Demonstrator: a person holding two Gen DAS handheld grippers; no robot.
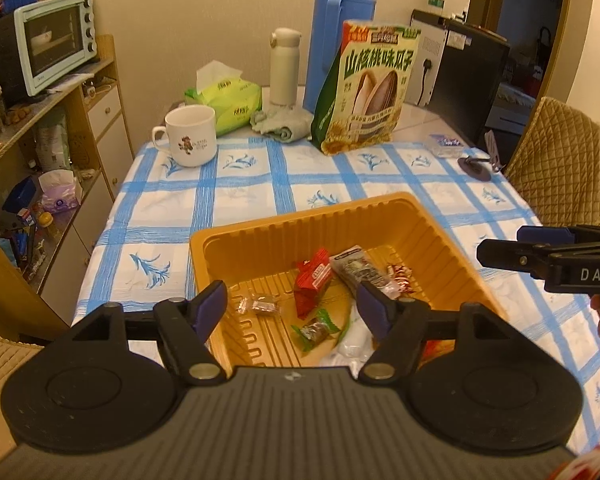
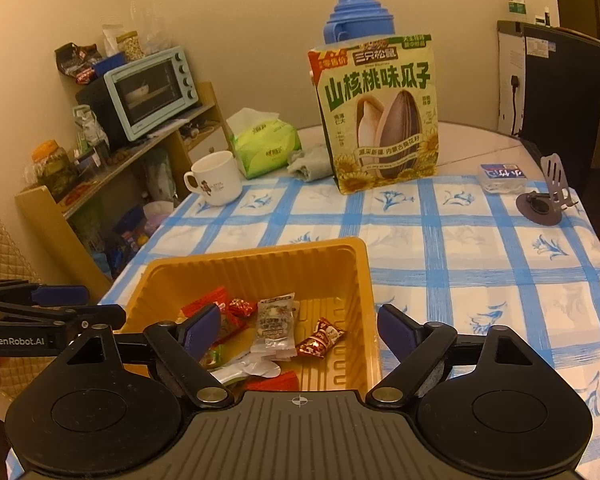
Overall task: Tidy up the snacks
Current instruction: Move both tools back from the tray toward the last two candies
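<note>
An orange plastic tray [image 1: 300,210] [image 2: 260,254] sits on the blue-checked tablecloth and holds several wrapped snacks. Among them are a red packet [image 1: 314,276], a clear nut packet [image 1: 360,270] [image 2: 275,322], a green-ended candy [image 1: 318,330] and a red-brown candy [image 2: 320,338]. My left gripper [image 1: 291,294] hovers over the tray's near left part, open, with nothing between its pads. Over the tray's near right part my right gripper [image 2: 299,316] is also open and holds nothing. A tall sunflower-seed bag [image 1: 370,88] [image 2: 378,116] stands upright at the far side of the table.
Behind the tray stand a white mug [image 1: 190,136], a green tissue pack [image 1: 224,100], a folded cloth [image 1: 278,124], a white bottle [image 1: 284,66] and a blue thermos [image 1: 340,36]. A small box [image 2: 502,178] and a phone stand [image 2: 544,196] lie far right. A shelf with an oven [image 1: 54,44] stands left.
</note>
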